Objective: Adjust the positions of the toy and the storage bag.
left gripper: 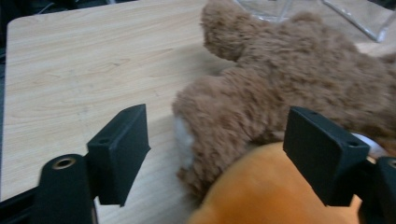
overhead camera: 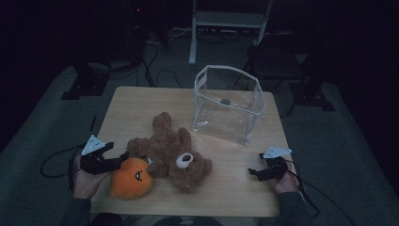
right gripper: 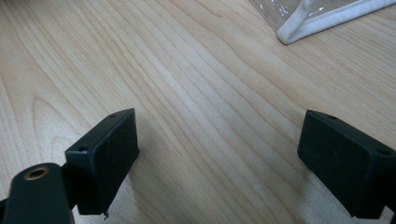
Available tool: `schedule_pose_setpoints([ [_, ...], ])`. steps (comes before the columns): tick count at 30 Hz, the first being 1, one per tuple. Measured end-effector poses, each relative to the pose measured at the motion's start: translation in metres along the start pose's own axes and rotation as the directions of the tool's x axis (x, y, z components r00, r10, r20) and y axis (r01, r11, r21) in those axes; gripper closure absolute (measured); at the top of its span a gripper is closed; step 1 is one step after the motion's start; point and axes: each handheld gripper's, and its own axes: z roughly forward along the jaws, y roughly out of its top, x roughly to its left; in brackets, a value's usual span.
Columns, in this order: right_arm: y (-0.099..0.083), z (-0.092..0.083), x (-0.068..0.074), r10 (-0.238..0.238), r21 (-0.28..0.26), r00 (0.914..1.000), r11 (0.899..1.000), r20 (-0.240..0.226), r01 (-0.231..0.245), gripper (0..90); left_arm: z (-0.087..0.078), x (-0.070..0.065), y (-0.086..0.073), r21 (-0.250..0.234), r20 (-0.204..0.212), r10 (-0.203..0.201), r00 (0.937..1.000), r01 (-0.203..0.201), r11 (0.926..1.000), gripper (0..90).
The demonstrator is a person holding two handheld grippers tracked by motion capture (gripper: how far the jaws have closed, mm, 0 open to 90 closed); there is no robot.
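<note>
On table, teddy bear (overhead camera: 171,150) lying diagonally, head nearest camera

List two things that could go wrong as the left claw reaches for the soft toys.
1. The left claw stands open over both the brown teddy bear and the orange plush; closing might catch both.
2. The clear bag stands unsupported, so a dragged bear could tip it.

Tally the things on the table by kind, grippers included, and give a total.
Plush toys: 2, the brown teddy bear and the orange plush
Clear bags: 1, the clear bag
Grippers: 2, left gripper, right gripper
Total: 5
</note>
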Motion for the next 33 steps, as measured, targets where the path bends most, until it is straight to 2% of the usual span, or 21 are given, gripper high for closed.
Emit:
schedule_pose_setpoints([
  [5,0.000,0.000,0.000,0.000,0.000,1.0000,1.000,0.000,0.000,11.6,-0.006,-0.013,-0.001,0.012,0.021,0.026,0.9995,-0.026,0.9996,20.3],
  [10,0.000,0.000,0.000,0.000,0.000,1.0000,1.000,0.001,0.000,11.6,-0.010,-0.022,-0.003,0.024,0.048,0.010,0.9988,-0.012,0.9997,14.7],
  [13,0.000,0.000,0.000,0.000,0.000,1.0000,1.000,0.000,0.000,11.6,-0.011,-0.026,-0.004,0.034,0.080,0.008,0.9967,-0.011,0.9994,9.7],
  [14,0.000,0.000,0.000,0.000,0.000,1.0000,1.000,0.001,0.000,11.6,-0.010,-0.026,-0.005,0.037,0.108,0.009,0.9941,-0.013,0.9992,9.6],
  [16,0.000,0.000,0.000,0.000,0.000,1.0000,1.000,0.001,0.000,11.6,-0.008,-0.026,-0.007,0.050,0.111,0.006,0.9938,-0.011,0.9987,9.6],
  [21,0.000,0.000,0.000,0.001,0.000,1.0000,1.000,0.001,-0.001,11.6,0.006,-0.028,-0.017,0.126,0.120,-0.001,0.9927,-0.014,0.9919,9.6],
  [24,0.000,0.000,0.000,0.000,0.000,1.0000,1.000,0.001,0.000,11.6,0.015,-0.028,-0.022,0.129,0.125,-0.001,0.9922,-0.015,0.9915,10.2],
  [27,0.000,0.000,0.000,0.000,0.000,1.0000,1.000,0.001,0.000,11.6,0.018,-0.028,-0.020,0.141,0.138,-0.006,0.9905,-0.013,0.9899,18.9],
  [33,0.000,0.000,0.000,0.000,0.000,1.0000,1.000,0.001,0.000,11.6,0.014,-0.029,-0.018,0.138,0.126,0.018,0.9918,-0.035,0.9899,50.8],
])
